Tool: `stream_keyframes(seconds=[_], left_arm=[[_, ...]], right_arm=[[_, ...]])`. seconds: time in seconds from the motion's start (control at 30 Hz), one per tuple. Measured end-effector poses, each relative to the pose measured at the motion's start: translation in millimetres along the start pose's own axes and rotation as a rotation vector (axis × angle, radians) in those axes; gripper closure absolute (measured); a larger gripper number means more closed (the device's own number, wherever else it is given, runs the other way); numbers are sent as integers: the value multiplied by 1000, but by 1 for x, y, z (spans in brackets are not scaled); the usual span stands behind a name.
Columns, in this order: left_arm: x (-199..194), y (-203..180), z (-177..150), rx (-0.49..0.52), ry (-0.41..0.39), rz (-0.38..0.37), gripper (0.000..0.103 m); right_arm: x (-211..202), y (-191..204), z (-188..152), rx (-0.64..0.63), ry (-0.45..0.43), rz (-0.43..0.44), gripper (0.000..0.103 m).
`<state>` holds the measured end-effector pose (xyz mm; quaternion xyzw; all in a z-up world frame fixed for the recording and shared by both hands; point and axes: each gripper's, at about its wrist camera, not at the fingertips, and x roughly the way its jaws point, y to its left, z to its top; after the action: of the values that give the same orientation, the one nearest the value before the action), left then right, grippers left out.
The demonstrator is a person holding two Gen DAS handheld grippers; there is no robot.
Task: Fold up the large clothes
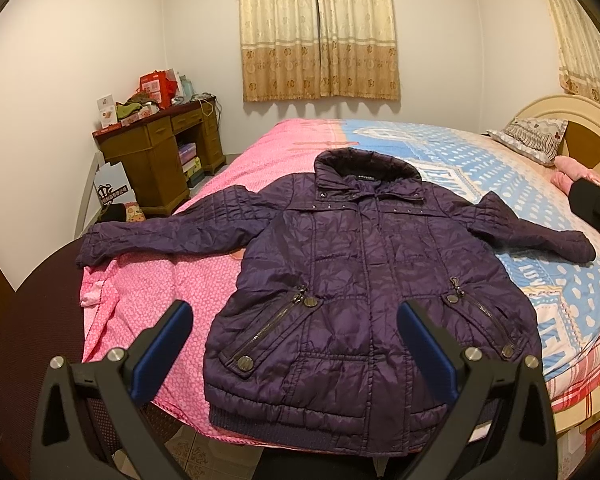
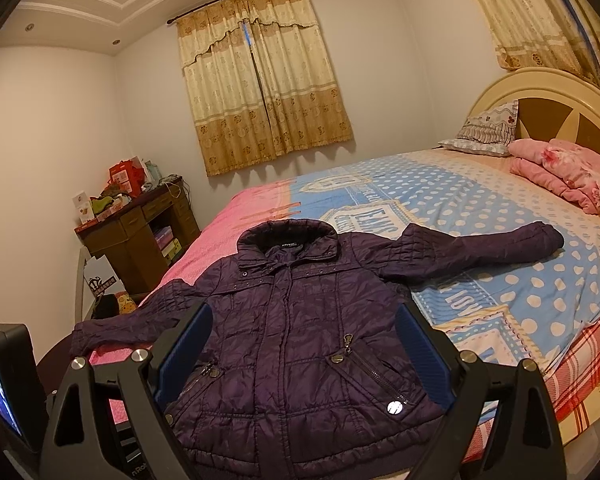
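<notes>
A dark purple quilted jacket point(image 1: 352, 280) lies flat and face up on the bed point(image 1: 172, 292), collar away from me, both sleeves spread out to the sides. Its hem hangs at the bed's near edge. It also shows in the right wrist view point(image 2: 300, 340). My left gripper point(image 1: 294, 320) is open and empty, held above the jacket's lower left part near the hem. My right gripper point(image 2: 304, 332) is open and empty, held above the jacket's lower middle. Part of the right gripper's body shows at the right edge of the left wrist view point(image 1: 598, 208).
The bed has a pink and blue patterned cover point(image 2: 480, 220), a pillow point(image 2: 488, 128) and a folded pink blanket point(image 2: 568, 172) by the headboard point(image 2: 548, 100). A cluttered wooden desk point(image 1: 160, 152) stands at the left wall. Curtains point(image 1: 320, 32) hang behind. Tiled floor point(image 1: 196, 452) lies below the bed edge.
</notes>
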<state>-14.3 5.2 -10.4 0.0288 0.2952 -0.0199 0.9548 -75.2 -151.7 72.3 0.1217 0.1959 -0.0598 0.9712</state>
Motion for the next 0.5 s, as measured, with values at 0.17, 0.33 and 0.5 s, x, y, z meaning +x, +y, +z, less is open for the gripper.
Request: stream_keyframes(seconds=[0.17,0.33,0.5], left_arm=[[1,3,-3,0,2,0,0],[5,5,-7,2,10,3,0],[10,4,-7,-3,29,8,0]], right_arm=[[1,0,-2,3,5,4,10],[3,0,-3,4,9,4,10],[10,-1,-6,6,26,1,10]])
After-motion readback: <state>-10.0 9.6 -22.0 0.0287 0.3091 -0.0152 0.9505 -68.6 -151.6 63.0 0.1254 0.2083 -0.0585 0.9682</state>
